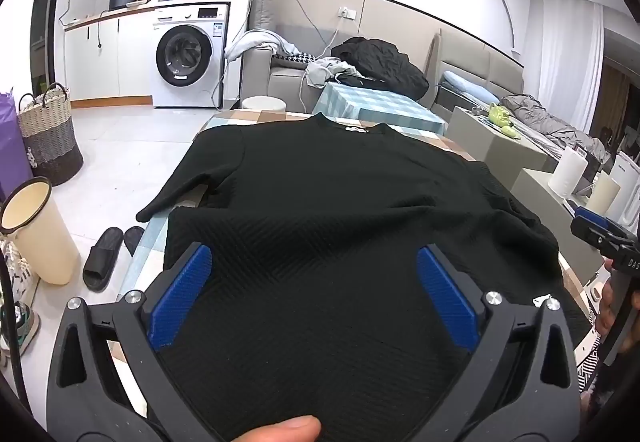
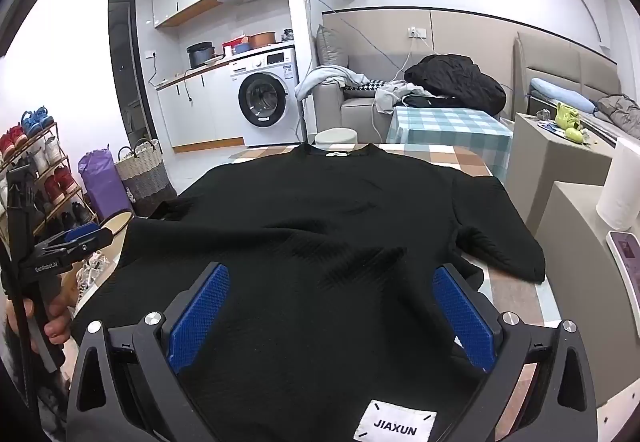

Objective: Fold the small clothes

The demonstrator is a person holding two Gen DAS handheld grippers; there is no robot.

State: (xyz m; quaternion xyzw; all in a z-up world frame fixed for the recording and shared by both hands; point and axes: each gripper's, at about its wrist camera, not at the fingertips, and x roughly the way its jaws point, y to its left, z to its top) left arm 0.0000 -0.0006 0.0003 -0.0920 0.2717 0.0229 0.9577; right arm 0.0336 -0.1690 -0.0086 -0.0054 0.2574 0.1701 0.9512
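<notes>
Two grippers over one black sweater (image 1: 340, 209), spread flat on the checked table (image 1: 256, 115) | left of sweater: cream bin (image 1: 34, 230), contents hidden; woven basket (image 1: 50, 137), contents unseen | left gripper (image 1: 314, 294) jaws wide above hem, nothing gripped | right gripper (image 2: 332, 316) jaws wide, nothing gripped, above hem by JIAXUN label (image 2: 394, 426)

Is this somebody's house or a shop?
It looks like somebody's home, probably a small flat. A washing machine sits under kitchen cupboards, a grey sofa is piled with clothes, and a rack of shoes stands by the wall. A black top lies on the table for folding.
</notes>
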